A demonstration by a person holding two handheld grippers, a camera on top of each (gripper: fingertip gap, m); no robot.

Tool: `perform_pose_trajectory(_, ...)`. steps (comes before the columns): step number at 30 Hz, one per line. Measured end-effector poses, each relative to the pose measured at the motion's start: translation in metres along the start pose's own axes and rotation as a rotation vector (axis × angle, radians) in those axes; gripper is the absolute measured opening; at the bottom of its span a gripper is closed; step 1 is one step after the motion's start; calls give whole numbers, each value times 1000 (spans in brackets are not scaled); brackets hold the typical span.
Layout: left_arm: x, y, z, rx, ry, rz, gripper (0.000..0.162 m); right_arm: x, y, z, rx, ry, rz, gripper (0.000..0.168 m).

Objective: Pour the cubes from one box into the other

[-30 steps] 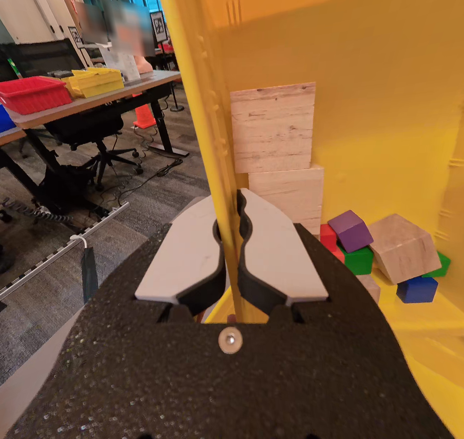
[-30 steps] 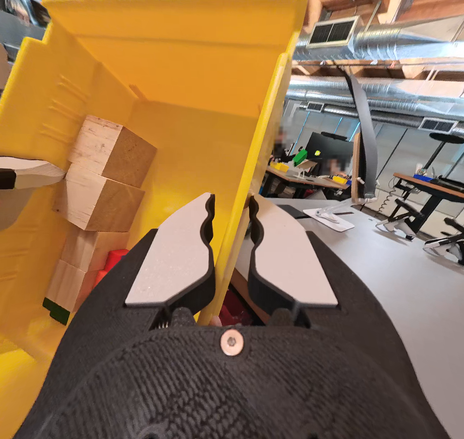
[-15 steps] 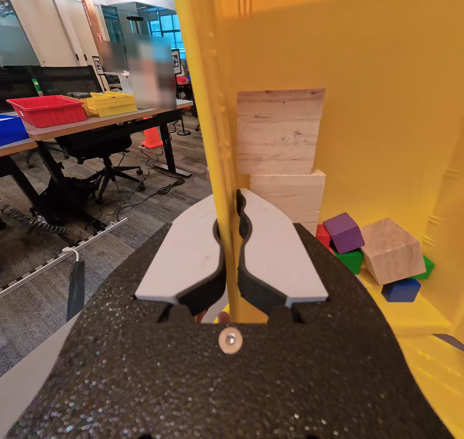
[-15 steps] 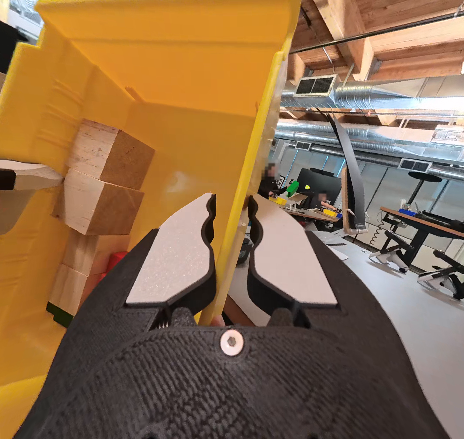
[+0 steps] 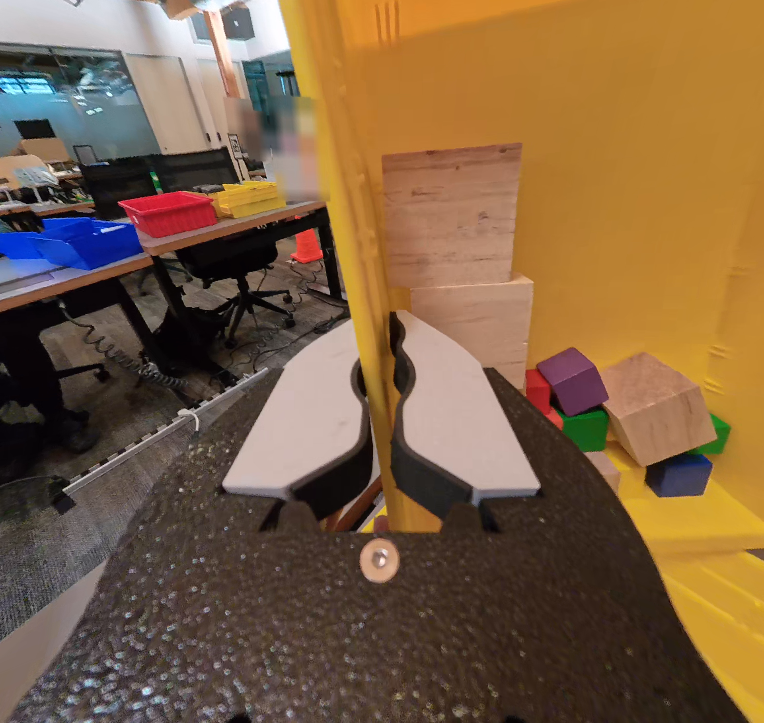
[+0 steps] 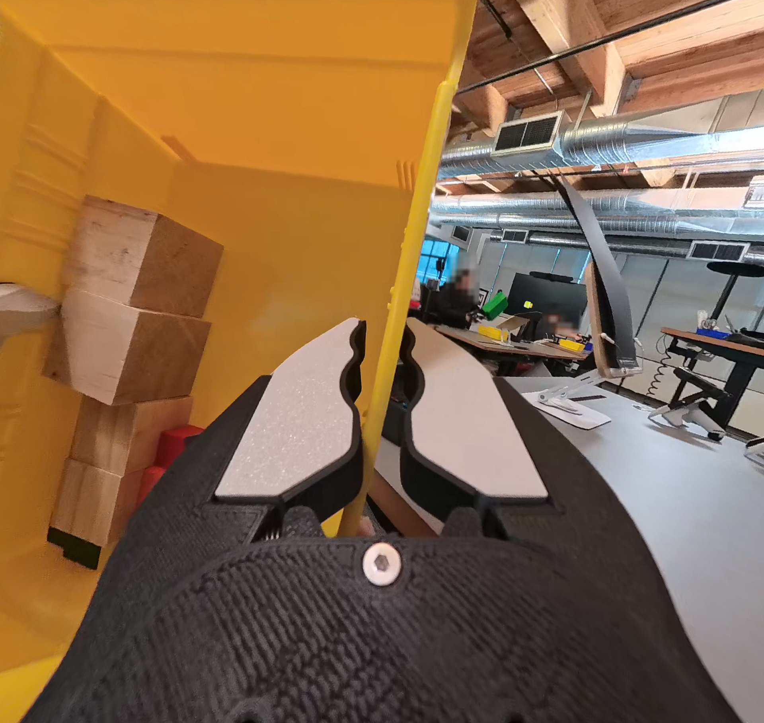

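Yellow box tipped steeply on edge, its floor facing both cameras like a back wall; probably so the cubes slide toward the low end for pouring. Receiving box not in view.

Left hand-held gripper pinches one side wall, right hand-held gripper the opposite wall. A grip on each side likely steadies the tilt.

Large wooden cubes stacked just ahead of the left hand-held gripper, against its wall. Another wooden cube right of it, leaning on small ones: purple cube, green cube, blue cube. None spilled yet, I judge.
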State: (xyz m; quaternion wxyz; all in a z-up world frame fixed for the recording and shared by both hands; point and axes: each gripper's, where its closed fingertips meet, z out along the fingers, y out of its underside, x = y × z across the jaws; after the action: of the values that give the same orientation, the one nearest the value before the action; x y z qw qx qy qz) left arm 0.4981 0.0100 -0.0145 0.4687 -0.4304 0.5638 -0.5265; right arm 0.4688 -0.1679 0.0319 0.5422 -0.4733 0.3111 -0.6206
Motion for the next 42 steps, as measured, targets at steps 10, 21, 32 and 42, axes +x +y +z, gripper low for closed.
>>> perform_pose_trajectory(10,-14,-12,-24,80,-164,35,3,-12,-10,7,89,-78,87,15)
perform_pose_trajectory(21,-29,-9,-47,90,-351,32,4,-30,-6,18,133,-161,137,12)
perform_pose_trajectory(32,-29,-18,-55,118,-407,54,3,-32,1,29,149,-201,237,8)
perform_pose_trajectory(42,-27,-17,-66,160,-449,73,3,-36,5,32,174,-233,277,5)
